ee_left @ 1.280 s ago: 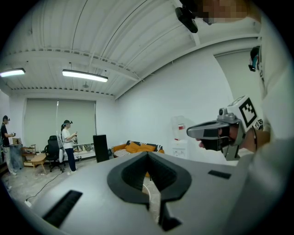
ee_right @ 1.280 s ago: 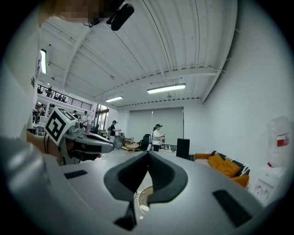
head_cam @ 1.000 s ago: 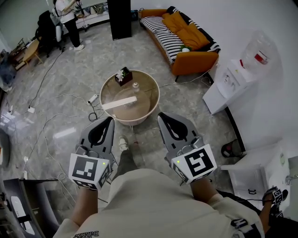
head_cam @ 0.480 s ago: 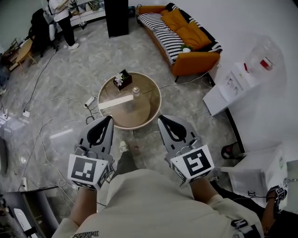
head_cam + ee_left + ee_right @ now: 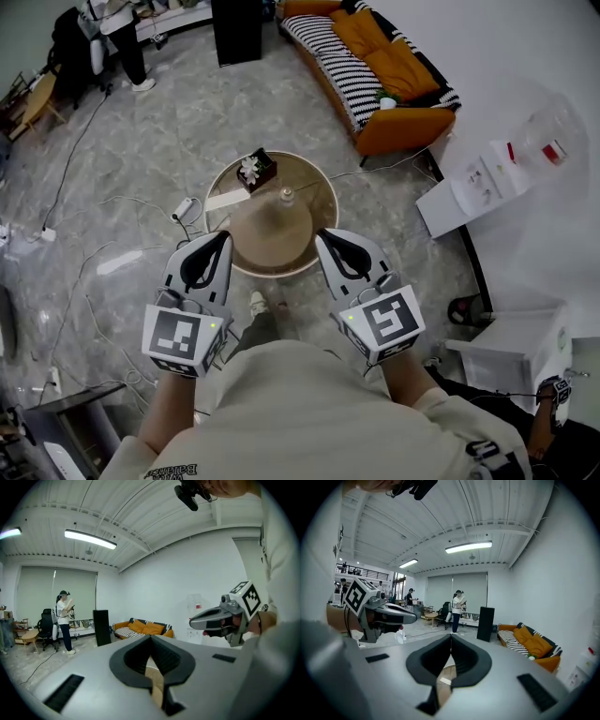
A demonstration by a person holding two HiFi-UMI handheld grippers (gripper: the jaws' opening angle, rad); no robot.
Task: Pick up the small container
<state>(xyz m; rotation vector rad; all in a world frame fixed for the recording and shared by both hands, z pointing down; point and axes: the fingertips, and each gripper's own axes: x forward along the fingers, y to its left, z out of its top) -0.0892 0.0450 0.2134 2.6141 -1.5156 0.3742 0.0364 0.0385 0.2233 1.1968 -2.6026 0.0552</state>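
In the head view a small pale container [image 5: 286, 196] stands near the middle of a round wooden table [image 5: 309, 248] on the floor ahead. My left gripper [image 5: 223, 239] and right gripper [image 5: 322, 236] are held side by side over the table's near rim, well short of the container. Both are shut with nothing between the jaws. The left gripper view shows its own closed tips [image 5: 150, 636] and the right gripper [image 5: 220, 619] beside it. The right gripper view shows its closed tips [image 5: 451, 636], with a sliver of the table below them.
A dark box with white flowers [image 5: 255, 170] and a flat white strip [image 5: 223, 200] also lie on the table. Cables and a power strip [image 5: 183, 206] cross the floor at the left. An orange sofa [image 5: 384, 66] stands behind, white cabinets [image 5: 483, 183] to the right, and a person [image 5: 117, 33] far off.
The table has drawn nearer and now lies right under the gripper tips in the head view. Both grippers keep the same shut pose side by side.
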